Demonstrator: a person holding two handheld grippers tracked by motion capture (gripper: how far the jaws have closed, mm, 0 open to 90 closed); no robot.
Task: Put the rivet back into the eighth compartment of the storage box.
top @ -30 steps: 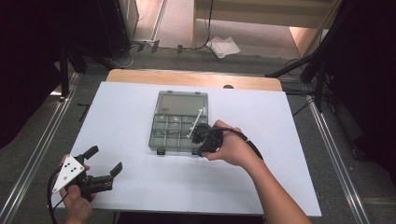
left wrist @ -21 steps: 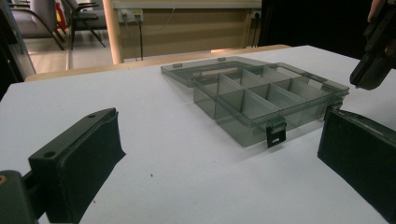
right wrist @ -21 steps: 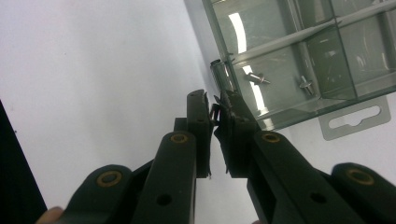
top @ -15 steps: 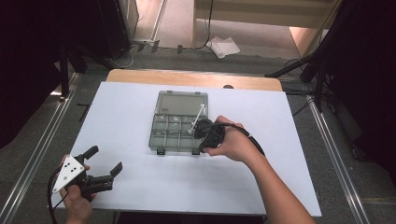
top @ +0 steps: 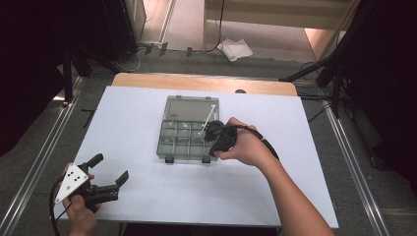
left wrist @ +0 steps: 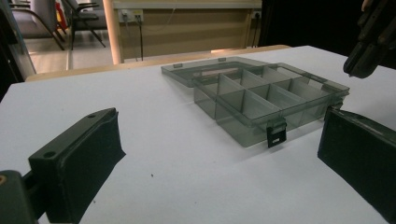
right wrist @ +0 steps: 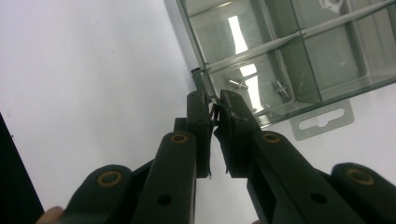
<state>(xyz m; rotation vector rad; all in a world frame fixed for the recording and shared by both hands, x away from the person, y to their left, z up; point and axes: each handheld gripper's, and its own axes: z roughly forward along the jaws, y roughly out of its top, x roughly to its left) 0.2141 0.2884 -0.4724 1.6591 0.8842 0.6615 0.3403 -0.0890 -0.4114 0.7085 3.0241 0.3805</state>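
Observation:
A clear grey compartment box (top: pixel 184 132) lies open at the table's middle, its lid folded flat behind it. My right gripper (top: pixel 208 131) hangs over the box's right front part, jaws closed. In the right gripper view the tips (right wrist: pixel 217 105) pinch a tiny dark part right at the box's wall (right wrist: pixel 280 46); what it is I cannot make out. Two small screws (right wrist: pixel 238 84) lie in the compartment just beyond. My left gripper (top: pixel 110 168) rests at the front left corner, open with nothing between its jaws (left wrist: pixel 219 135), aimed at the box (left wrist: pixel 261 93).
The white table top (top: pixel 133 113) ends in a wooden strip at the far edge. Two black latches (left wrist: pixel 276 135) stick out from the box's near side, and a hang tab (right wrist: pixel 322 122) from its end. The right gripper (left wrist: pixel 369 42) hovers above the box's right end.
The right hand has barely shifted over the box. The left gripper has stayed where it was, still open.

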